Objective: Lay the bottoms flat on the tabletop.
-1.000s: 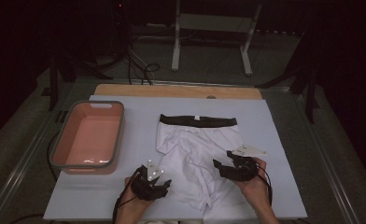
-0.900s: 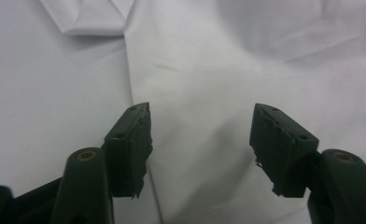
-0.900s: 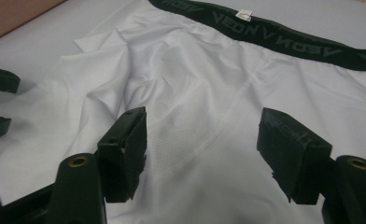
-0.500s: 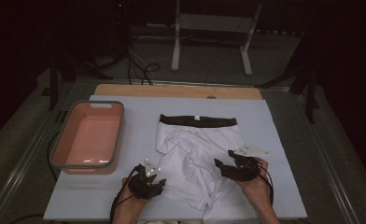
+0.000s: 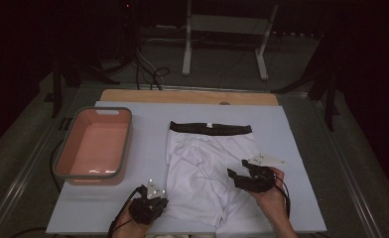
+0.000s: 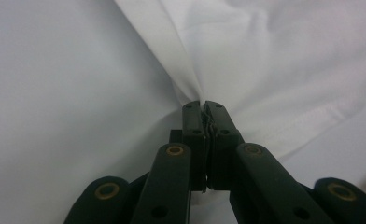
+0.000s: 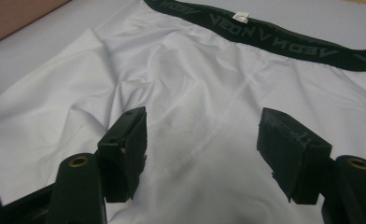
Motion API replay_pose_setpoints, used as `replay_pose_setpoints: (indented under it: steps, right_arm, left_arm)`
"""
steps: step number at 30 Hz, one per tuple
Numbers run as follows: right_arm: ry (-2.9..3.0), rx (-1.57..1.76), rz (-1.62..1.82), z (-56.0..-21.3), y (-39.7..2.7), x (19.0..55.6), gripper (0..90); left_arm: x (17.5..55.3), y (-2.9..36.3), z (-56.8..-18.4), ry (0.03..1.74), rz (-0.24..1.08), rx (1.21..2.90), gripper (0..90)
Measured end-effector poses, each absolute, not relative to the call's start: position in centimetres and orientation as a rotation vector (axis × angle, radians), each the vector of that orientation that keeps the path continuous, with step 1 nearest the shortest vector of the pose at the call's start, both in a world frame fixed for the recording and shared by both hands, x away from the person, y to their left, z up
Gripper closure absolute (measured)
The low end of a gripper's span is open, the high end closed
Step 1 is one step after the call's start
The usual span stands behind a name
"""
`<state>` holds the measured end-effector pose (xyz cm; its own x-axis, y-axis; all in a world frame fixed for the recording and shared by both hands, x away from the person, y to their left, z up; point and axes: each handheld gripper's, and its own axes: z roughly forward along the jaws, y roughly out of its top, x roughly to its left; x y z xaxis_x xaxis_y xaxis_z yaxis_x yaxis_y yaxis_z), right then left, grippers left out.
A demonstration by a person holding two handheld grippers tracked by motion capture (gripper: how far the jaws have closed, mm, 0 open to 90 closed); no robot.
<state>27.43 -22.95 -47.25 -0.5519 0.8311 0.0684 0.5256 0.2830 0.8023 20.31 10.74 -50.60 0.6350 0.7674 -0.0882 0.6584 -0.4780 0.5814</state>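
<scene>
The white boxer shorts [image 5: 207,168] are lying flat on the counter [image 5: 301,148], right of the pink tub [image 5: 94,144]. The left tool [image 6: 203,109], jaws just closing, is pinching a leg hem; the right tool [image 7: 202,140] is hovering wide above the fabric. Folding is likely only beginning.

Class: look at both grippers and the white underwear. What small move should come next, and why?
Probably close the right gripper on the white underwear: its jaws stand open over the fabric, while the left gripper has just closed on a pinch of cloth at the near edge.
</scene>
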Motion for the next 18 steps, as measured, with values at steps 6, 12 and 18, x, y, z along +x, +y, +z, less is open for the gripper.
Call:
replay_pose_setpoints:
  steps: [6, 12, 18]
  right_arm:
    - [2.203, 1.218, 1.158, -47.3, -22.8, 27.5, 33.5]
    - [2.200, 1.223, 1.157, -47.2, -22.8, 27.6, 33.5]
    - [2.193, 1.221, 1.156, -47.2, -23.1, 27.6, 33.4]
  left_arm:
    - [18.4, 11.2, -50.4, 1.096, 0.245, 2.282, 88.1]
    - [17.3, 11.5, -50.4, 1.060, 0.219, 2.317, 88.1]
    - [18.1, 11.2, -49.8, 1.072, 0.312, 2.265, 56.0]
